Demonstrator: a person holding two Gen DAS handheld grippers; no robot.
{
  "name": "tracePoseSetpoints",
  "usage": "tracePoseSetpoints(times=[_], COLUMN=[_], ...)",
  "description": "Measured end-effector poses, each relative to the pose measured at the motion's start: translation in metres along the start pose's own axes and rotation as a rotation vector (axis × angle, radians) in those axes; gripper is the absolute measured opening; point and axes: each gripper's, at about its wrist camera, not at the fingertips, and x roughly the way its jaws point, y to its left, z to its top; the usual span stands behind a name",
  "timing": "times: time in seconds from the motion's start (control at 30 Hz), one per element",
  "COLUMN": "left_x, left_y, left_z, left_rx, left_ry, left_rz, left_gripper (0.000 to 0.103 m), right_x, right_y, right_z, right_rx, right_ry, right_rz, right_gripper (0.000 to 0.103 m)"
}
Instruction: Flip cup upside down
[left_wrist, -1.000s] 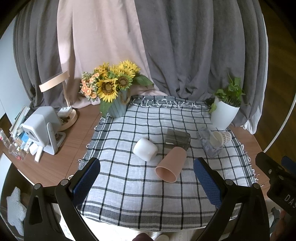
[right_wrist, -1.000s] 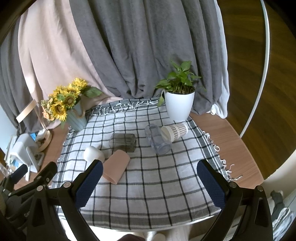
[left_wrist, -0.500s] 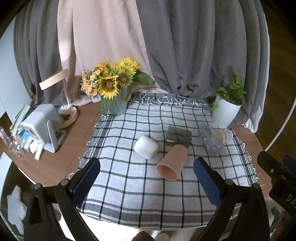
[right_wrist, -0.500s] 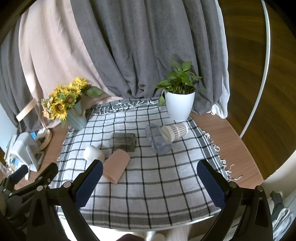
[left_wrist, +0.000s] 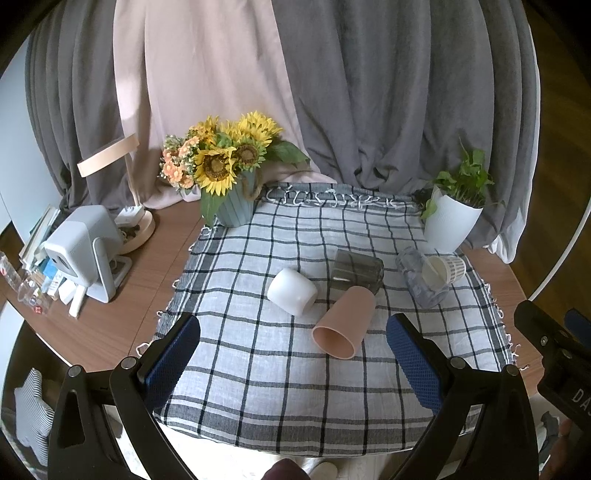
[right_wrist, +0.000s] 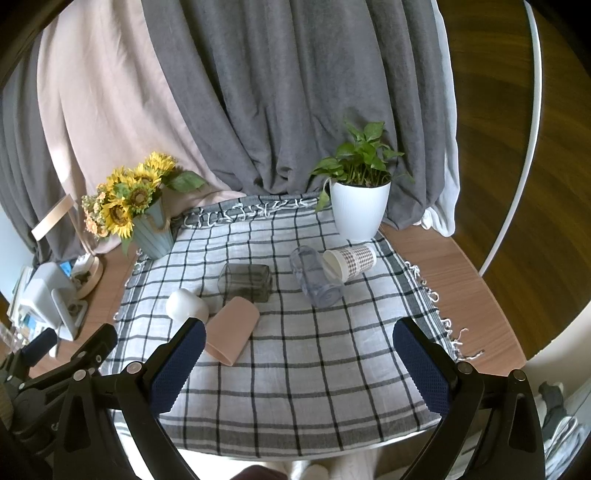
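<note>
Several cups lie on their sides on a checked cloth (left_wrist: 258, 369). A pink cup (left_wrist: 345, 322) (right_wrist: 232, 329) has its mouth toward me. A white cup (left_wrist: 292, 291) (right_wrist: 186, 305) lies left of it. A dark square glass (left_wrist: 356, 270) (right_wrist: 245, 282), a clear glass (left_wrist: 421, 282) (right_wrist: 316, 276) and a patterned paper cup (left_wrist: 443, 268) (right_wrist: 351, 259) lie farther back. My left gripper (left_wrist: 293, 363) is open and empty, above the cloth's near edge. My right gripper (right_wrist: 297, 365) is open and empty, to its right.
A sunflower vase (left_wrist: 232, 184) (right_wrist: 147, 229) stands at the cloth's back left. A white plant pot (left_wrist: 450, 221) (right_wrist: 360, 210) stands at the back right. A white device (left_wrist: 81, 247) and a lamp base (left_wrist: 136, 229) sit on the wooden table (left_wrist: 147, 266) at left. Curtains hang behind.
Both grippers have lifted and drawn back very slightly; the scene sits a little lower in view. The cups have not moved. Both grippers stay open.
</note>
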Motion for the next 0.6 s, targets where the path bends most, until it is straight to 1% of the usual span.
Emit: tracePoseSetpoints(times=[0.5,0.6], left_x=[0.009,0.016], left_y=[0.000,-0.003], left_z=[-0.010,-0.009], left_rx=[-0.001,-0.002], left_ry=[0.014,0.026], left_rz=[0.010,0.019], left_gripper=[0.103,0.103], right_x=[0.001,0.004], right_y=[0.003,0.003], right_z=[0.000,-0.001], right_rx=[-0.003,-0.006], right_ry=[0.005,0.017], right_rz=[-0.002,0.020], right_gripper=[0.102,0.102])
